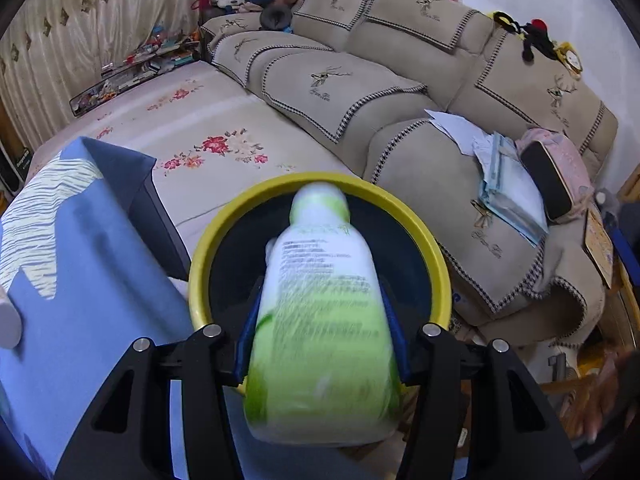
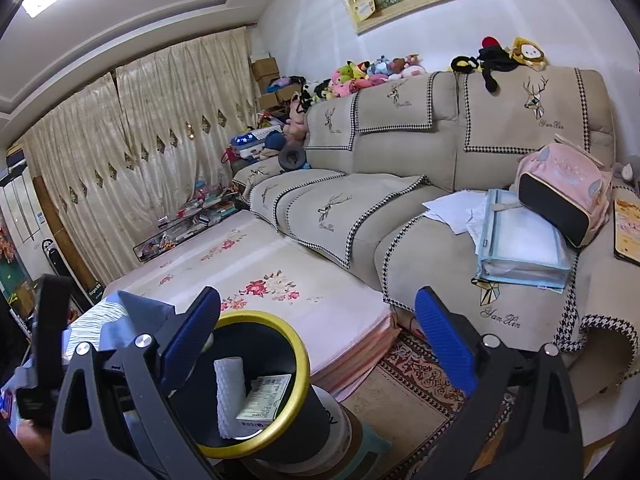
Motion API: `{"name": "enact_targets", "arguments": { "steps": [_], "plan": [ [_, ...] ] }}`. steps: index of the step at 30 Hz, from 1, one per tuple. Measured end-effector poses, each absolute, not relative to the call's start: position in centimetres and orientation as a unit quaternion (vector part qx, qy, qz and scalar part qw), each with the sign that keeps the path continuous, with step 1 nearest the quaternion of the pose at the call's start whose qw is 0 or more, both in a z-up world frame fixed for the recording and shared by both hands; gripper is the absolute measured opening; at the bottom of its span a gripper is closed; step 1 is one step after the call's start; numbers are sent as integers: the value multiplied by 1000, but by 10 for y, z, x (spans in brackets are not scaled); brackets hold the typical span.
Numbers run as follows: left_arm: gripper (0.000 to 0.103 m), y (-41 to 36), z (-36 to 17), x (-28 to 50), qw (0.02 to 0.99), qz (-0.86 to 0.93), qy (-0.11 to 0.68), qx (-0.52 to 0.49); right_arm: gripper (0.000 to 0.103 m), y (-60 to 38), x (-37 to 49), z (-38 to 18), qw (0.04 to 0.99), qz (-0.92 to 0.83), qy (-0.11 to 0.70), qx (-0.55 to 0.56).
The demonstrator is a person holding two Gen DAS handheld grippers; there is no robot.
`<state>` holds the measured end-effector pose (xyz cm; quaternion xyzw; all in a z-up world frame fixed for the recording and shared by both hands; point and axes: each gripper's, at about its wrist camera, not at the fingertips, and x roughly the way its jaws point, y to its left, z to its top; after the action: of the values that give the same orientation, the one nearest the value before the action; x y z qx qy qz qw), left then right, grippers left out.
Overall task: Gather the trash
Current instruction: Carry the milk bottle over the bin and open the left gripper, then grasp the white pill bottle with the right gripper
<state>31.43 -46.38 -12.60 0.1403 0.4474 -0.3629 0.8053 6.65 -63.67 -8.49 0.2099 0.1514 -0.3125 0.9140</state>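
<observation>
In the left wrist view my left gripper (image 1: pixel 320 320) is shut on a white and green plastic bottle (image 1: pixel 320 304), blurred, its cap end pointing over the mouth of a black bin with a yellow rim (image 1: pixel 420 220). In the right wrist view the same bin (image 2: pixel 298 364) stands at lower left and holds a white roll (image 2: pixel 230 392) and a small labelled box (image 2: pixel 266 398). My right gripper (image 2: pixel 316 344) is open and empty, its blue pads (image 2: pixel 444 340) spread wide above and right of the bin.
A table with a blue patterned cloth (image 1: pixel 72 264) stands left of the bin. A floral mat (image 2: pixel 256 268) lies beyond it. A beige sofa (image 2: pixel 400 200) carries papers, a blue folder (image 2: pixel 516 240) and a pink backpack (image 2: pixel 560 192). A patterned rug (image 2: pixel 412 380) covers the floor.
</observation>
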Motion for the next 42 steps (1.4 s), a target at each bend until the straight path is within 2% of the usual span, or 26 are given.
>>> {"name": "enact_targets", "arguments": {
  "steps": [4,10,13,18,22,27,35,42],
  "plan": [
    [72,-444,-108,307,831,-357,410,114,93,-637,76,-91,914,-303,165,214],
    [92,-336,-47,271,898,-323,295,55,93,-610,98,-93,925,-263,180,209],
    [93,-261,-27,256,930,-271,247,34,94,-586,115,-87,935,-229,187,197],
    [94,-151,-16,245,962,-169,212,26,96,-530,154,-69,954,-154,201,160],
    [95,-55,-18,247,981,-60,183,22,96,-483,195,-51,963,-85,220,133],
    [96,22,-35,261,985,24,169,0,96,-439,245,-36,960,-9,251,121],
    [96,61,-56,285,979,16,200,-29,96,-372,330,-47,951,47,300,63],
    [96,38,-63,271,977,14,206,-61,96,-328,392,-92,929,97,356,11]
  ]
}}
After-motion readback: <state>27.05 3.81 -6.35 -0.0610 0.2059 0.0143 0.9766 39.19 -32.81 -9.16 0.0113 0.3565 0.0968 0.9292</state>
